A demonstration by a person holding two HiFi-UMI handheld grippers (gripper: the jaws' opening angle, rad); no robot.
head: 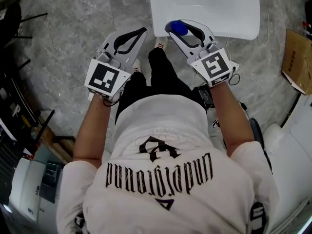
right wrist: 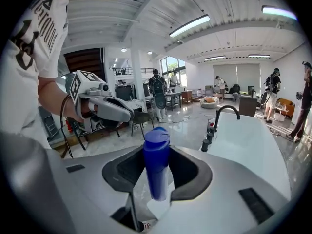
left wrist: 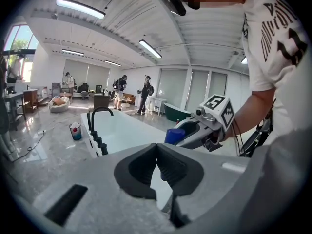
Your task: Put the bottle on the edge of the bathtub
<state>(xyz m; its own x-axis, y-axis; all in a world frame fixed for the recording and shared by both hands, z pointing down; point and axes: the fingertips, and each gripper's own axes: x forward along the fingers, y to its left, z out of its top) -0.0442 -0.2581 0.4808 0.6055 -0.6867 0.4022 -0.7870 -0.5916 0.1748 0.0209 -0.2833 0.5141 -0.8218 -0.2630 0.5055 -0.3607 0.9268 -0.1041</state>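
Right hand-held gripper (head: 181,30) clamps the blue bottle (right wrist: 156,169) mid-body, likely light, stiff, slick plastic, above the bathtub's (head: 222,6) near edge; left hand-held gripper (left wrist: 157,152) is closed, empty.

light: bright, even, from ceiling strip lamps (left wrist: 80,8) and windows (left wrist: 14,45) at upper left | glare: white bathtub (head: 209,6) nearly blown out at top of head view; sheen on floor (right wrist: 185,123) | shadows: soft, faint | distortion: gripper views fisheye, corners black | focus: mostly sharp, near foreground slightly soft
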